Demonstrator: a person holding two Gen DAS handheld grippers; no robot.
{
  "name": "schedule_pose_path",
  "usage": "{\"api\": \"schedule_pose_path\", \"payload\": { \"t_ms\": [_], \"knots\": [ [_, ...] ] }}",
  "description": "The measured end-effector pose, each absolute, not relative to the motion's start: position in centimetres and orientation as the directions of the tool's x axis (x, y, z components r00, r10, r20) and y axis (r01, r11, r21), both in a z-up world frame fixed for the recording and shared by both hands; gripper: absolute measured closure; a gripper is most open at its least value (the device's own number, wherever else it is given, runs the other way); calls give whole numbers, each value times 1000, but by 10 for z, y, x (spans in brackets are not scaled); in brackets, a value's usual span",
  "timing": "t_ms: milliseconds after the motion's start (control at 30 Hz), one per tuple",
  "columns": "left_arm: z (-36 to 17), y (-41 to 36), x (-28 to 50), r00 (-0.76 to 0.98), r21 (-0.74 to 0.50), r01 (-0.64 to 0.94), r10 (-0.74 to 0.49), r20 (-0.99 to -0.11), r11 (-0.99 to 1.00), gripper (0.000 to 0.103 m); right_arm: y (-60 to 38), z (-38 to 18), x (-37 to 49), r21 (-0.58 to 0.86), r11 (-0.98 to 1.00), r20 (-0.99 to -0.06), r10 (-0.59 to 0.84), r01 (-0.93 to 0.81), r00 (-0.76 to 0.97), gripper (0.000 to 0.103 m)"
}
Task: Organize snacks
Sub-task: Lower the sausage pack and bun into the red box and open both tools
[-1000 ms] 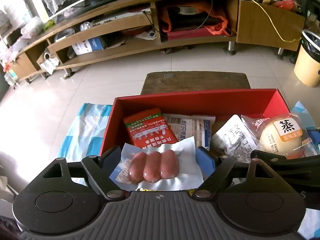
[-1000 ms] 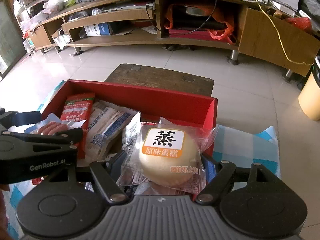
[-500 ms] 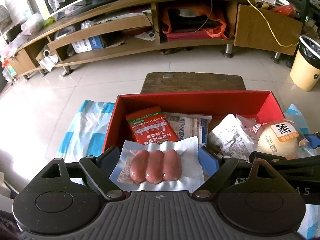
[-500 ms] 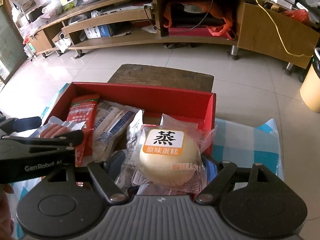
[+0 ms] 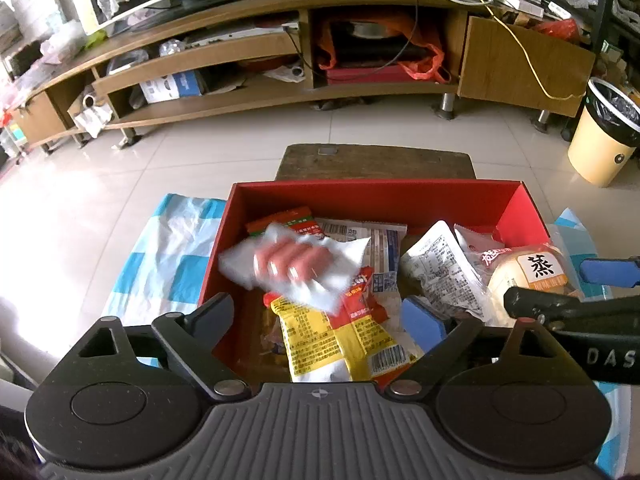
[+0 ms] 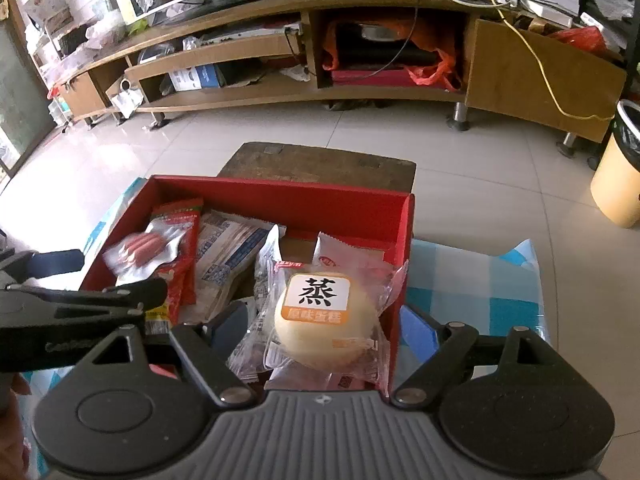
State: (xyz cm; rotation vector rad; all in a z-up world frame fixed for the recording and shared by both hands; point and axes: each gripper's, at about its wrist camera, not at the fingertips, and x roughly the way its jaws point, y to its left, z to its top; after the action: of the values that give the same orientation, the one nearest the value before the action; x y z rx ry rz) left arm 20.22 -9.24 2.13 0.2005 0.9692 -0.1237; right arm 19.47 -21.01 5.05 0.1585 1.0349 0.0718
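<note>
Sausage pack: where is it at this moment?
In the left wrist view the sausage pack is blurred at the left end of the red box, over the red packet and yellow packet, clear of the opening left hand-held gripper.

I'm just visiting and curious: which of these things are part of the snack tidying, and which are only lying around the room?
Part of the job:
- red box
- sausage pack, blurred, dropped into the box
- steamed cake
- yellow snack bag
- left gripper and right gripper, jaws opening

Just lying about:
- TV cabinet
- waste bin
- checked cloth
</note>
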Motion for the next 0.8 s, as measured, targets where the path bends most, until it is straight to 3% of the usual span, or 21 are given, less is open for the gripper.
{"api": "schedule_pose_path", "payload": {
  "t_ms": [800],
  "knots": [
    [33, -82, 169, 557, 56, 175, -52, -829, 983, 4, -214, 58, 166, 174, 982, -850, 114, 70, 514, 21]
  ]
}}
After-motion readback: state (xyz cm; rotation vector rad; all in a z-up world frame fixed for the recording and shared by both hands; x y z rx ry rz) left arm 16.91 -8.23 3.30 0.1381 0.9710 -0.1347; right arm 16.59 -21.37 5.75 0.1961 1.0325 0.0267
